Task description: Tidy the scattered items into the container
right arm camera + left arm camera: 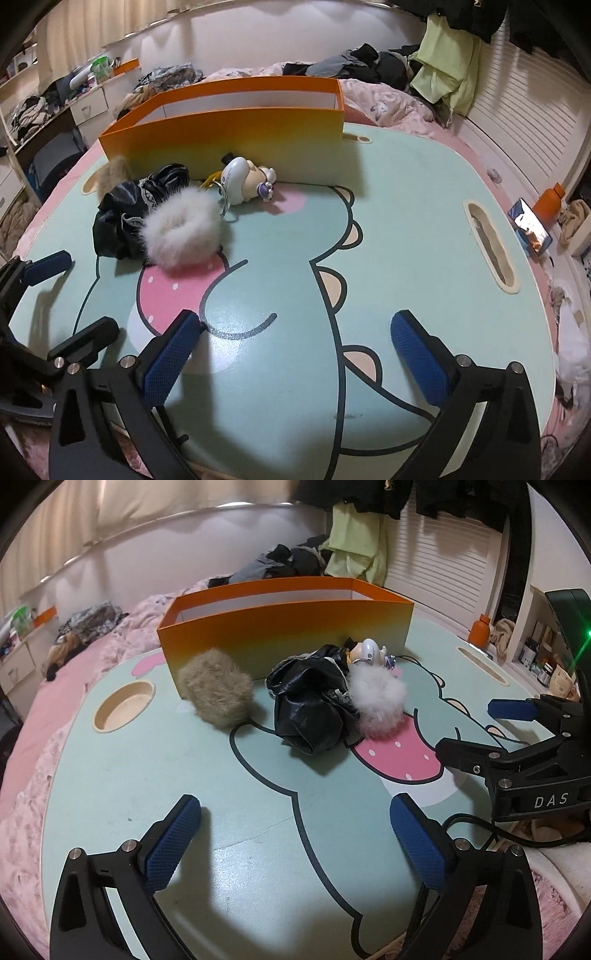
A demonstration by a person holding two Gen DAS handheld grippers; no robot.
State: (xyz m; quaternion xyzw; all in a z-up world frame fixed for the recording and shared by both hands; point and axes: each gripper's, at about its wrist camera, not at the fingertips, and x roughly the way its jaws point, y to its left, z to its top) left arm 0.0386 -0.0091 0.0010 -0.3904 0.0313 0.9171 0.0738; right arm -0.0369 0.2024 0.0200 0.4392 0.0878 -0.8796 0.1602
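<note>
Down by near edge of table [110, 775], I am holding left gripper [295, 834] and right gripper [295, 350] wide apart, gripping nothing. Nothing seems in orange box [280, 627] yet. Next, I am reaching to 12 o'clock for white fluffy puff [181, 230], squeezing softly.

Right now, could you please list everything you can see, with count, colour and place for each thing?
table: one, pale green with a cartoon print, on a pink bed.
box: one, orange with white inside, open, at the table's far side.
brown fluffy piece: one, tan, against the box front, left.
black scrunchie: one, shiny black, centre, touching the white one.
white fluffy piece: one, white, right of the black scrunchie.
toy keychain: one, cream and white, by the box front.
bottle: one, orange, beyond the table's right edge.
phone: one, screen lit, beside the bottle.
left gripper: blue pads, open, empty.
right gripper: blue pads, open, empty.
</note>
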